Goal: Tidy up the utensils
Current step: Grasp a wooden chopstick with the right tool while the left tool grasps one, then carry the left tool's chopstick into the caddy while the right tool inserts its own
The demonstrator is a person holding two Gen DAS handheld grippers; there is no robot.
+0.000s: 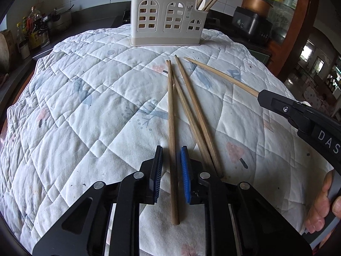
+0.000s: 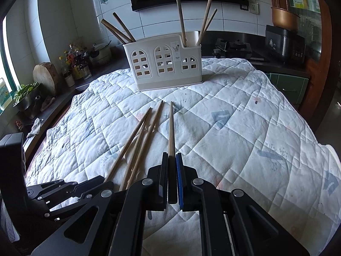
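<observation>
A cream utensil holder [image 1: 168,19] [image 2: 163,65] with arched cut-outs stands at the far side of the quilt, with several chopsticks upright in it. Three wooden chopsticks [image 1: 191,115] [image 2: 140,143] lie loose on the quilt. My left gripper [image 1: 171,150] is open, its fingers either side of one chopstick [image 1: 171,128] that lies between them. My right gripper [image 2: 171,155] is shut on a single chopstick [image 2: 171,130], which points toward the holder; it also shows in the left wrist view [image 1: 221,76], held at its right end.
A white quilted cloth [image 1: 85,111] [image 2: 245,132] covers the table. Behind it run a dark counter with bottles [image 2: 72,66], a round wooden block [image 2: 45,75], a gas stove [image 2: 232,47] and a black cooker [image 2: 283,42].
</observation>
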